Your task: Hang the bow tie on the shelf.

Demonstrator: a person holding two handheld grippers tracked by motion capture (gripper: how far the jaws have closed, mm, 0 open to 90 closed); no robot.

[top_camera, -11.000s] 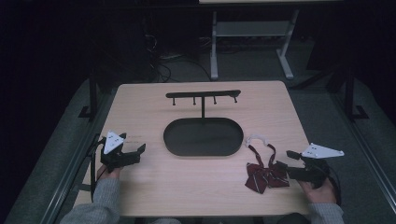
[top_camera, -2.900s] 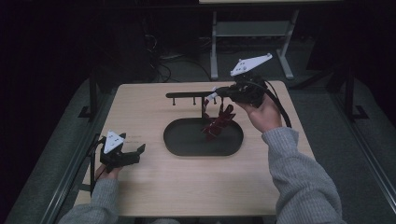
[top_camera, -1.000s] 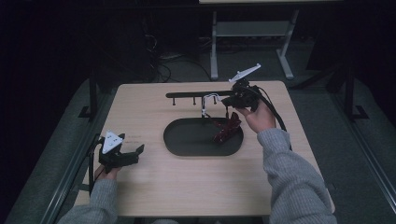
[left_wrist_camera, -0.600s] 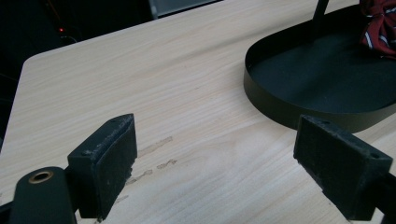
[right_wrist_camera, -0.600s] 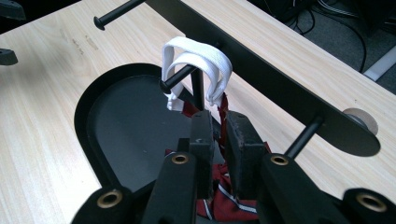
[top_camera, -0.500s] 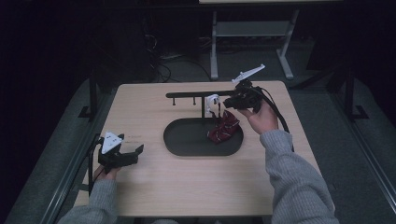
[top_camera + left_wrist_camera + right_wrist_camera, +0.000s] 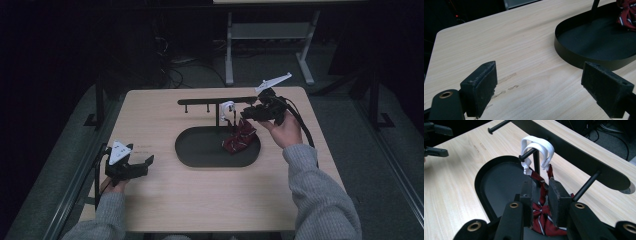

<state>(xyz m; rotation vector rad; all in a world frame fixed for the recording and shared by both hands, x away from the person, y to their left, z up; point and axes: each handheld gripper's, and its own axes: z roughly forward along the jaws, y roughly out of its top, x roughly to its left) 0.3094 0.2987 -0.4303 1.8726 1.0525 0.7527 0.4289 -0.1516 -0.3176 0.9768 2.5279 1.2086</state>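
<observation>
We are seeing a dark red striped bow tie (image 7: pixel 544 216) hanging by its white strap (image 7: pixel 537 148), which is looped over one peg (image 7: pixel 526 154) of a black rack (image 7: pixel 216 101). The red cloth is drooping into the black oval tray (image 7: pixel 200 150) at the foot of the rack, toward the tray's right end in the high view. The right gripper (image 7: pixel 248 114) is sitting just beside the peg, and in its own view its two black jaws are standing on either side of the thin red straps below the white loop. The jaws have just been opening; a narrow gap is showing between the pads and the straps, so the tie is released and hanging from the peg alone. The left gripper (image 7: pixel 142 162) is resting well apart from all this, near the front left corner of the wooden table (image 7: pixel 165 200), its jaws standing wide with only bare tabletop between them and the tray's rim ahead.
</observation>
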